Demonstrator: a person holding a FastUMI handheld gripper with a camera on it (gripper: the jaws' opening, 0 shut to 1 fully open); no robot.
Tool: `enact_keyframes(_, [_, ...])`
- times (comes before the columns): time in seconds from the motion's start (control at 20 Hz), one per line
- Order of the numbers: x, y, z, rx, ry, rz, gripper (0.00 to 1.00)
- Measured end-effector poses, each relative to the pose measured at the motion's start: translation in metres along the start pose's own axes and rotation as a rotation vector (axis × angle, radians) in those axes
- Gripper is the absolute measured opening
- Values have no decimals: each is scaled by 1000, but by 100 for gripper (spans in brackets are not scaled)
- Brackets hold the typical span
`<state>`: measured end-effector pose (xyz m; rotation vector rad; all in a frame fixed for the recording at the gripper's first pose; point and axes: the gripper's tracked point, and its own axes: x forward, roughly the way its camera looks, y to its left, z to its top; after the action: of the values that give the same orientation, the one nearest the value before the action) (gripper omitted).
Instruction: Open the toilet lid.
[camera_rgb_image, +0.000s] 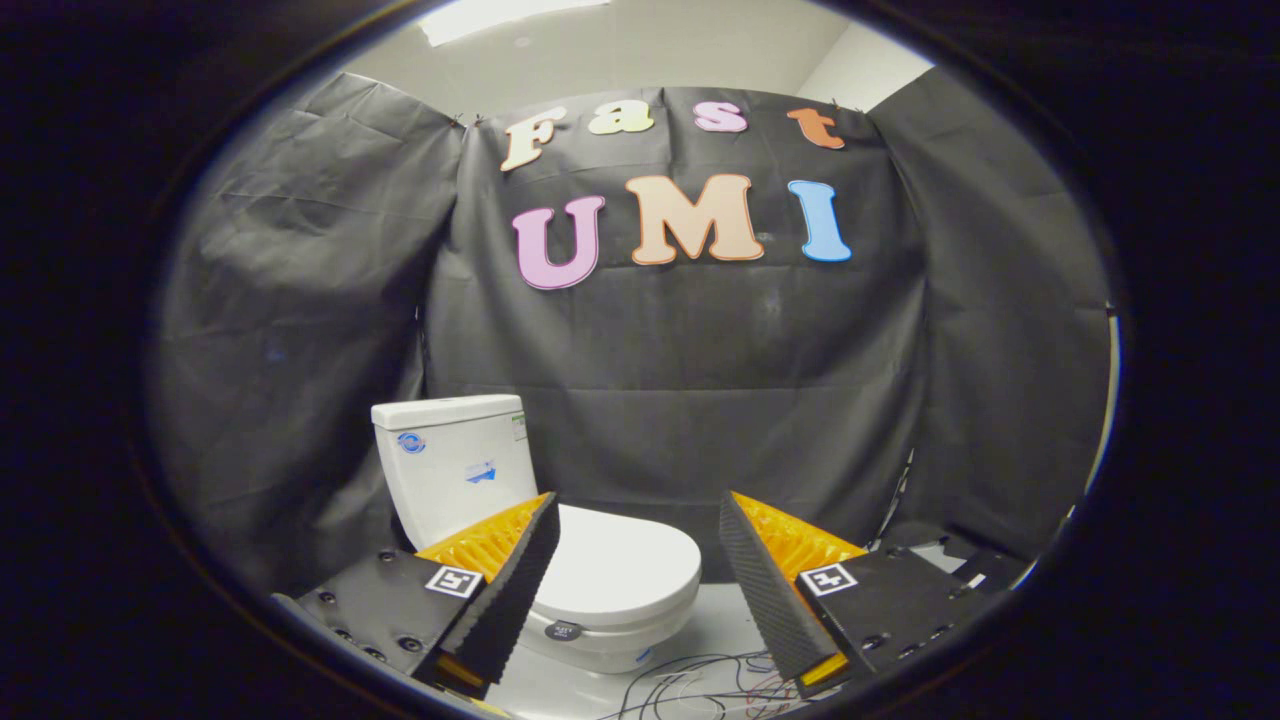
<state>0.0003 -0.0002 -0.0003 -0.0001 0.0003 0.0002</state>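
Observation:
A white toilet stands ahead of me against the booth's black cloth wall. Its lid (620, 570) lies flat and closed over the bowl. The white tank (455, 465) rises behind it at the left. My gripper (638, 508) is open, with a wide gap between the fingers and nothing held. The left finger (515, 580) overlaps the lid's left side in the view; the right finger (765, 590) is off to the right of the bowl. The lid's front edge shows between the fingers, some distance beyond the tips.
Loose thin wires (700, 690) lie on the pale floor (715, 625) just in front of the bowl, low between the fingers. Black cloth closes the booth on the left, back and right.

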Motion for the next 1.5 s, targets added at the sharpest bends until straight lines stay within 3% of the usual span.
enact_keyframes(1.1, [0, 0, 0, 0, -1, -2, 99])
enact_keyframes(1.5, [48, 10, -2, -38, 1, 7, 99])
